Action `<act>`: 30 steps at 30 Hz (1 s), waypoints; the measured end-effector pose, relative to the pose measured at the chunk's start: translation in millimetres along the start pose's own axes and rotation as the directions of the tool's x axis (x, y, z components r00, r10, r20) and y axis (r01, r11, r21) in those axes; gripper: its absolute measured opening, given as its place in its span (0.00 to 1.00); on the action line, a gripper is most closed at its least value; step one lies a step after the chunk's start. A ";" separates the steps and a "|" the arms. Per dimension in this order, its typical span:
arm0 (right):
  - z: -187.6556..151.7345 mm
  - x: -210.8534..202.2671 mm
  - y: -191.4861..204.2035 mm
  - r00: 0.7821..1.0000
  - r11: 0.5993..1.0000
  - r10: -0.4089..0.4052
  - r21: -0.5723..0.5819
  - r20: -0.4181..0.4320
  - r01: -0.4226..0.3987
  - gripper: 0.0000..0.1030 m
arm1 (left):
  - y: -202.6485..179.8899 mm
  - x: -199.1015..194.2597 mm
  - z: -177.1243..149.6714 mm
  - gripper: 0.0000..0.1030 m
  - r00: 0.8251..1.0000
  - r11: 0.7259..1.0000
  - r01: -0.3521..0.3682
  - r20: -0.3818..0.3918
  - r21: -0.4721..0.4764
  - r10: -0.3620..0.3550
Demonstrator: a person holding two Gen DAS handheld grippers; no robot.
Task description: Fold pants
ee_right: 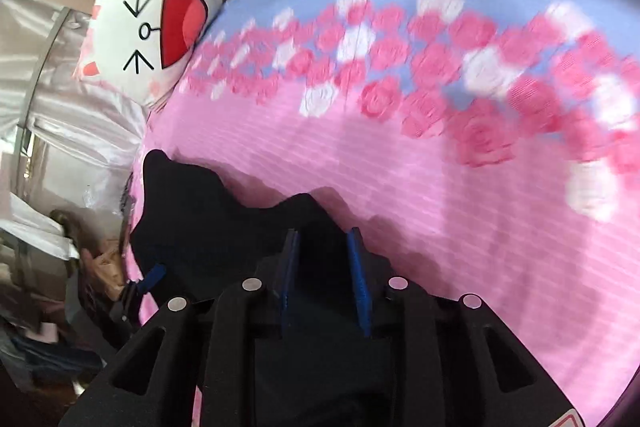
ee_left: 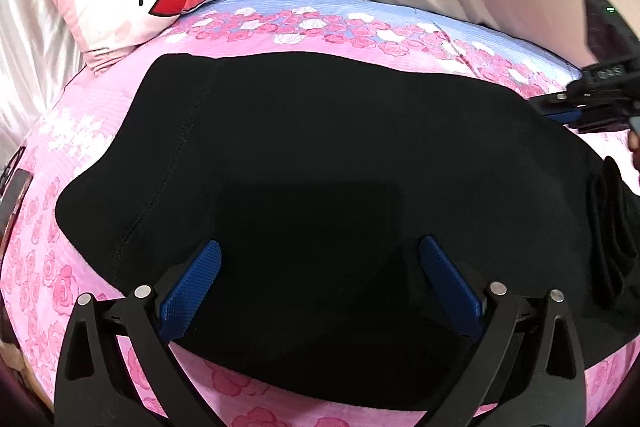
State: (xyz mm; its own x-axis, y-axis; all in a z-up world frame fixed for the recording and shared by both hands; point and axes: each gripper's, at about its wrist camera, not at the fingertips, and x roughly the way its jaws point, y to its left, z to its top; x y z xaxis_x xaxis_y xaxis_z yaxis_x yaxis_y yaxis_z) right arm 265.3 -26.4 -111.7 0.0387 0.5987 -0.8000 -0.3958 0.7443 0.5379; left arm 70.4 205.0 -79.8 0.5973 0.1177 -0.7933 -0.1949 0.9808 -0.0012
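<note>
Evidently a fold is under way. From the left wrist, the left hand-held gripper (ee_left: 320,263) is hovering wide open over the black pants (ee_left: 320,155) lying on the bed (ee_left: 360,27). From the right wrist, the right hand-held gripper (ee_right: 325,247) is pinching a pants edge (view blurred); next, carrying it across squarely.
</note>
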 end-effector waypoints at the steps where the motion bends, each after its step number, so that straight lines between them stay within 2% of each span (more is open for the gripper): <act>1: -1.3 3.9 1.9 1.000 1.000 0.019 -0.005 -0.004 -0.019 0.26 | 1.5 0.6 0.1 0.95 1.000 1.000 0.007 -0.002 -0.006 -0.007; 3: -1.6 7.0 6.2 0.997 0.997 0.071 -0.016 -0.024 -0.071 0.26 | 2.0 1.3 -0.3 0.95 1.000 1.000 0.011 -0.003 -0.010 -0.011; 6: 5.9 11.0 9.8 0.996 0.996 0.089 -0.022 -0.026 -0.089 0.26 | -0.9 1.4 -1.5 0.95 1.000 1.000 0.006 0.002 -0.002 -0.006; 7: 7.8 14.5 11.1 0.997 0.996 0.080 -0.025 -0.020 -0.081 0.20 | -1.3 1.4 -1.8 0.95 1.000 1.000 0.008 0.003 -0.003 -0.008; 8: 9.4 16.1 13.7 0.999 0.998 0.049 -0.041 -0.003 -0.049 0.09 | -1.2 1.7 -1.7 0.95 1.000 1.000 0.010 0.003 -0.004 -0.010; 10: 13.8 13.8 19.5 0.999 0.997 -0.012 -0.073 0.043 0.015 0.08 | -1.6 1.9 -1.9 0.95 1.000 1.000 0.014 0.005 -0.006 -0.014; 13: 18.4 -4.5 18.9 0.986 0.996 -0.034 -0.081 0.163 0.048 0.03 | -2.1 1.9 -3.0 0.95 1.000 1.000 0.011 0.012 -0.007 -0.011; 14: 20.8 -2.3 13.9 0.981 0.995 -0.062 -0.065 0.182 0.075 0.00 | -3.3 2.4 -3.2 0.96 1.000 1.000 0.002 0.015 -0.006 -0.002; 15: 24.5 6.2 7.3 0.972 0.987 -0.142 -0.053 0.187 0.154 0.00 | -4.3 3.0 -2.9 0.96 1.000 1.000 -0.007 0.016 -0.007 0.007; 16: 27.1 12.9 1.5 0.969 0.982 -0.175 -0.046 0.175 0.186 0.00 | -5.8 3.8 -2.6 0.96 1.000 1.000 -0.019 0.022 -0.009 0.019; 17: 28.0 10.8 -3.4 0.974 0.989 -0.137 -0.034 0.183 0.146 0.00 | -6.5 4.0 -2.2 0.96 0.999 1.000 -0.023 0.023 -0.008 0.023; 18: 27.3 5.3 -4.9 0.973 0.990 -0.138 -0.015 0.187 0.143 0.00 | -6.1 3.5 -1.9 0.96 0.999 1.000 -0.021 0.023 -0.009 0.022; 19: 22.7 -11.0 -0.9 0.961 0.991 -0.132 -0.005 0.242 0.137 0.00 | -3.2 0.8 -2.3 0.95 1.000 1.000 -0.006 0.026 -0.016 0.007; 20: 14.0 -29.3 12.0 0.948 0.989 -0.120 -0.045 0.294 0.139 0.01 | 0.4 -2.2 -3.0 0.95 1.000 1.000 0.007 0.029 -0.025 -0.006; 21: 2.9 -43.1 28.2 0.945 0.986 -0.097 -0.099 0.313 0.134 0.01 | 4.5 -6.1 -4.9 0.95 0.999 0.999 0.019 0.032 -0.038 -0.018; 24: -25.0 -40.6 66.0 0.966 0.968 -0.046 -0.227 0.254 0.105 0.01 | 16.8 -17.7 -11.8 0.95 0.998 0.996 0.049 0.053 -0.075 -0.045; 26: -34.7 -6.2 81.1 0.982 0.950 -0.089 -0.282 0.168 0.135 0.00 | 15.2 -15.1 -11.9 0.95 0.998 0.996 0.035 0.046 -0.077 -0.031; 27: -30.4 17.8 77.6 0.972 0.935 -0.176 -0.282 0.157 0.215 0.00 | 14.6 -13.7 -11.4 0.95 0.999 0.997 0.024 0.040 -0.077 -0.021; 28: -23.2 30.7 69.1 0.962 0.928 -0.214 -0.272 0.170 0.255 0.00 | 14.2 -15.4 -10.3 0.95 0.999 0.997 0.013 0.039 -0.074 -0.010; 29: -18.9 33.1 61.9 0.957 0.933 -0.212 -0.252 0.197 0.258 0.00 | 16.5 -21.5 -9.9 0.95 0.999 0.997 0.009 0.053 -0.075 -0.005; 30: -10.8 32.5 54.3 0.965 0.953 -0.180 -0.207 0.193 0.220 0.00 | 24.2 -33.1 -9.2 0.95 0.996 0.996 -0.007 0.088 -0.093 0.015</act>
State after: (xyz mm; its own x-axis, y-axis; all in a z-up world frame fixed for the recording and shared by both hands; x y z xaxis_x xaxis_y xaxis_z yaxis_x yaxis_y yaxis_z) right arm 235.1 30.3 -111.3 0.2856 0.5003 -0.8174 -0.5591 0.7797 0.2819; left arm 38.7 223.4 -59.2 0.6605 0.1460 -0.7365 -0.2704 0.9613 -0.0519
